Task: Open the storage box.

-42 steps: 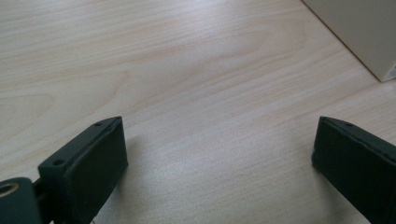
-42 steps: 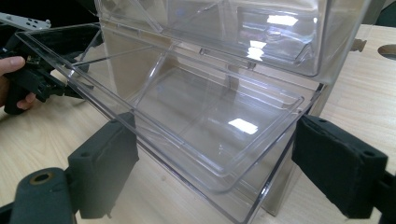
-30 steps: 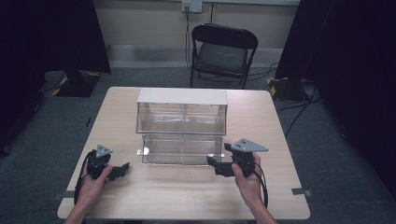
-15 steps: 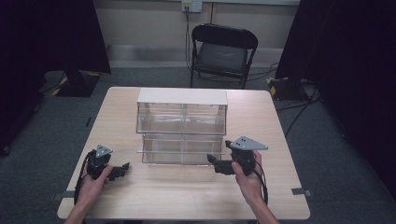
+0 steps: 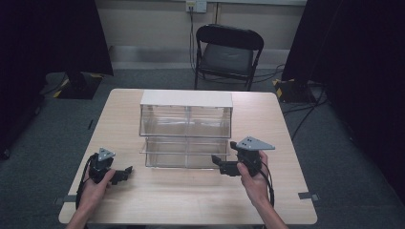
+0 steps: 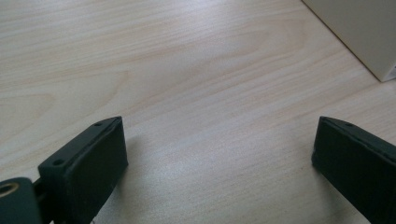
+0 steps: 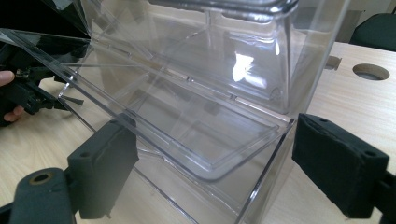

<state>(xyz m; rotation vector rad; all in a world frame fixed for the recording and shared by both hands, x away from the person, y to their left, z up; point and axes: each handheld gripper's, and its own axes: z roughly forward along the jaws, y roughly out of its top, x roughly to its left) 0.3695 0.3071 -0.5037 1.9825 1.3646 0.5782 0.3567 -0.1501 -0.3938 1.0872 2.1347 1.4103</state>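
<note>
A clear plastic cabinet (image 5: 186, 129) with a white top stands in the middle of the table (image 5: 191, 200), and its lower drawer (image 5: 184, 153) is pulled out toward the person. The right tool (image 5: 220, 164) is at the front right corner of this drawer; in the right gripper view its jaws are spread wide, one on each side of the drawer corner (image 7: 261, 158), and they do not pinch it. I cannot tell if the left jaw touches the front wall. The left tool (image 5: 125, 172) rests low on the table, to the left of the cabinet and apart from it, and its jaws are also spread, with only bare wood (image 6: 196, 93) between them. A black chair (image 5: 227, 52) stands behind the table. The drawer looks empty, so I judge it is light and will slide easily; the whole cabinet is probably light too and may shift on the table if the drawer is pushed fast. The plastic is stiff but thin, smooth and slippery, and it can crack or scratch under a hard squeeze. A good place to take hold would be the front wall of the drawer near its rim, with one jaw inside and one outside, or simply to push flat on the front face. The corner itself is a poor place, because the jaws could slip off.
</note>
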